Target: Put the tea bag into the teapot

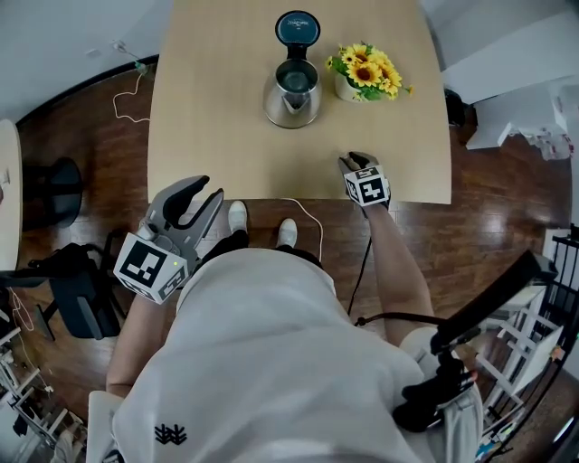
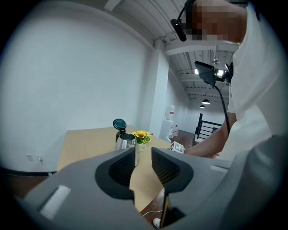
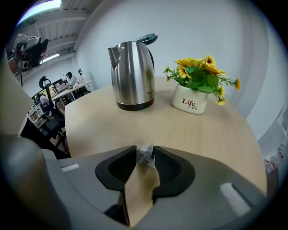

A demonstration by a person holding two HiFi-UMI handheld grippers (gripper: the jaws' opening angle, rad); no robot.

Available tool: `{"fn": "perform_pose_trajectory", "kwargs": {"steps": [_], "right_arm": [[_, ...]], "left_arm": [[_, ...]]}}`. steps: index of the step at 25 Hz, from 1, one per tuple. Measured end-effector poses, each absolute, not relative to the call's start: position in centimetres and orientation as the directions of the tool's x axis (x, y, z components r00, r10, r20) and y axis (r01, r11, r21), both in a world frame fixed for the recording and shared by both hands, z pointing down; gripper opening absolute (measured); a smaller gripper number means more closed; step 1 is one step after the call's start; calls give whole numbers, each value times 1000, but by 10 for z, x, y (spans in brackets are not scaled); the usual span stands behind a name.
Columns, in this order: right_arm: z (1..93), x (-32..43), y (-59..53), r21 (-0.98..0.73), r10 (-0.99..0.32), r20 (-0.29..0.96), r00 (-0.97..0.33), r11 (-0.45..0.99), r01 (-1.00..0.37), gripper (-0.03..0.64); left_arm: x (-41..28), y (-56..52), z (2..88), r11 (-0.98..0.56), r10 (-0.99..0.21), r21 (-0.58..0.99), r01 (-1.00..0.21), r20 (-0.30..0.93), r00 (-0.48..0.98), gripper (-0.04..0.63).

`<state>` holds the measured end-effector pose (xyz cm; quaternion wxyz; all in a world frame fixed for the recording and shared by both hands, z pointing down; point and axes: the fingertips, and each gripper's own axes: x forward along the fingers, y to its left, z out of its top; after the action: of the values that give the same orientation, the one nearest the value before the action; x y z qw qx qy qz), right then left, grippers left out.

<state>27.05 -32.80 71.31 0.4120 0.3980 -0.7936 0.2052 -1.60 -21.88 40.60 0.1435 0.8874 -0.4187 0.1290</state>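
The teapot is a steel kettle (image 1: 292,90) (image 3: 132,74) that stands at the back middle of the wooden table (image 1: 208,108), its lid (image 1: 298,27) tipped up and open. In the right gripper view a small pale tea bag (image 3: 145,152) sits pinched between the tips of my right gripper (image 3: 144,158), low over the tabletop. The head view puts that right gripper (image 1: 355,161) near the table's front edge, to the right of and nearer than the kettle; the bag is hidden there. My left gripper (image 1: 204,192) (image 2: 143,164) hangs open and empty off the table's front left corner.
A white pot of sunflowers (image 1: 362,74) (image 3: 191,99) stands just right of the kettle. A white cable (image 1: 308,212) runs over the table's front edge to the floor. A black stool (image 1: 54,190) stands on the dark wooden floor at left.
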Motion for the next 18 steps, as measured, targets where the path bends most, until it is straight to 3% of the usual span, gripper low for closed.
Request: {"fn": "perform_pose_trajectory", "kwargs": {"steps": [5,18], "right_arm": [[711,269,-331,27,-472,825,-311,583,-812,43],[565,233,-363,81,-599,712,-366,587,-805,40]], "left_arm": [[-24,-232,410,-621,-697,156,-768,338,632,96],[-33,-257,410,-680,-657,184,-710,277,701,96]]}}
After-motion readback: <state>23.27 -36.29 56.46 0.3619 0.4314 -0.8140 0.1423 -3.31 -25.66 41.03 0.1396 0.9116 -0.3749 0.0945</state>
